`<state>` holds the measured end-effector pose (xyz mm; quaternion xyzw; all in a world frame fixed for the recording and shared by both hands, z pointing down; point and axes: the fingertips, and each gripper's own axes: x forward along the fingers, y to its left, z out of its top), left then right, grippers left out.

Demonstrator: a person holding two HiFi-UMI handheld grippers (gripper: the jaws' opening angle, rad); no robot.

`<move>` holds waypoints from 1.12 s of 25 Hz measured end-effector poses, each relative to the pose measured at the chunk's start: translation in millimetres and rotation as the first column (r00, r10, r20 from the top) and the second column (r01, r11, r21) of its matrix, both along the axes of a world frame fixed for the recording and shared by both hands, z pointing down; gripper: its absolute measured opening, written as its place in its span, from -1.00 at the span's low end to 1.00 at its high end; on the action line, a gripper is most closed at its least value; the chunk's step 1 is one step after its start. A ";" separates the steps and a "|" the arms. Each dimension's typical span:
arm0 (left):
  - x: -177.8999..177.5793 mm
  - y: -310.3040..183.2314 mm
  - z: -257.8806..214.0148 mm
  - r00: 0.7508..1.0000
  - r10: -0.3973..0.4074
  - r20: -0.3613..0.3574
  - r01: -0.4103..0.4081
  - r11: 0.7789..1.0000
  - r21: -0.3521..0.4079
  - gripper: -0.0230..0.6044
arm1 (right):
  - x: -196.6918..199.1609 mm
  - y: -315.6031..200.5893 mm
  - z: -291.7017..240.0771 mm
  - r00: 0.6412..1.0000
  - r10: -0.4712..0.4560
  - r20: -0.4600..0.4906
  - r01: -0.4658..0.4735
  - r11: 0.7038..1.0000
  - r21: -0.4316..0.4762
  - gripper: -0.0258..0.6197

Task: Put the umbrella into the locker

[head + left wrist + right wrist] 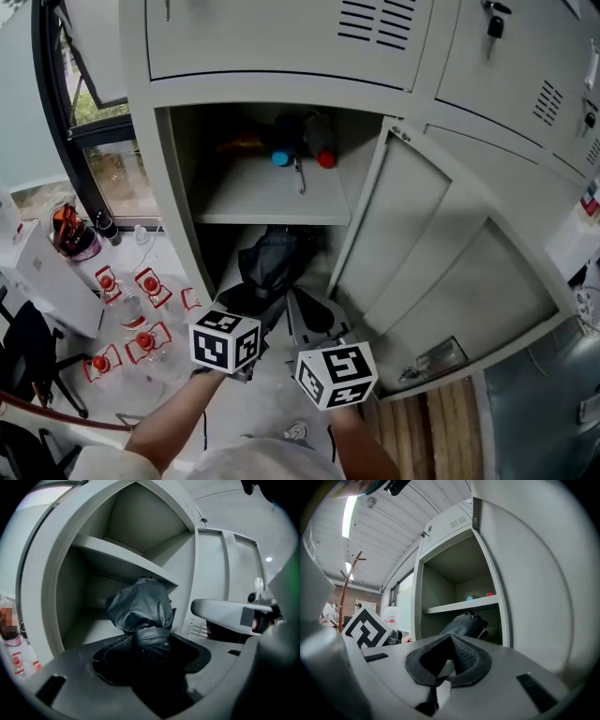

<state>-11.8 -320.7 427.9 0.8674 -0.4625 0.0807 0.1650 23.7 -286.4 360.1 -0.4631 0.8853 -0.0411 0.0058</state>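
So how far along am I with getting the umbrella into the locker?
Done: the locker door stands open. In hand: the left gripper is shut on the folded black umbrella, whose far end reaches the opening under the shelf. The right gripper is shut and empty. Left: push the umbrella fully in and release it.

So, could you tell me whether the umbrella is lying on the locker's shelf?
No, the umbrella is held in the left gripper, lower than the shelf.
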 end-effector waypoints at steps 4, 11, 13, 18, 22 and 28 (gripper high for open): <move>3.3 -7.1 2.9 1.000 -0.022 0.013 0.022 1.000 -0.006 -0.12 | 3.2 -5.5 -0.1 1.000 -0.030 0.007 0.030 1.000 -0.005 -0.91; 3.0 -19.5 4.9 0.996 -0.058 0.061 0.058 0.998 0.000 -0.12 | -0.4 -8.7 3.1 0.995 -0.100 0.012 0.100 0.995 -0.016 -0.91; 2.1 -23.7 2.9 0.995 -0.065 0.072 0.064 0.998 0.008 -0.12 | 1.5 -11.8 4.1 0.994 -0.104 0.014 0.104 0.994 -0.018 -0.91; 0.6 -32.1 3.3 0.995 -0.051 0.088 0.051 0.999 0.006 -0.12 | 0.3 -17.2 3.1 0.995 -0.100 0.010 0.100 0.995 -0.019 -0.91; 0.4 -41.2 -1.4 0.995 -0.010 0.098 0.008 1.000 0.021 -0.12 | -4.3 -24.8 0.8 0.997 -0.072 0.008 0.072 0.997 -0.015 -0.91; 1.0 -53.0 -5.4 0.988 0.060 0.139 -0.066 0.997 0.038 -0.12 | -5.0 -32.7 -0.9 1.000 -0.007 0.005 0.007 1.000 -0.005 -0.91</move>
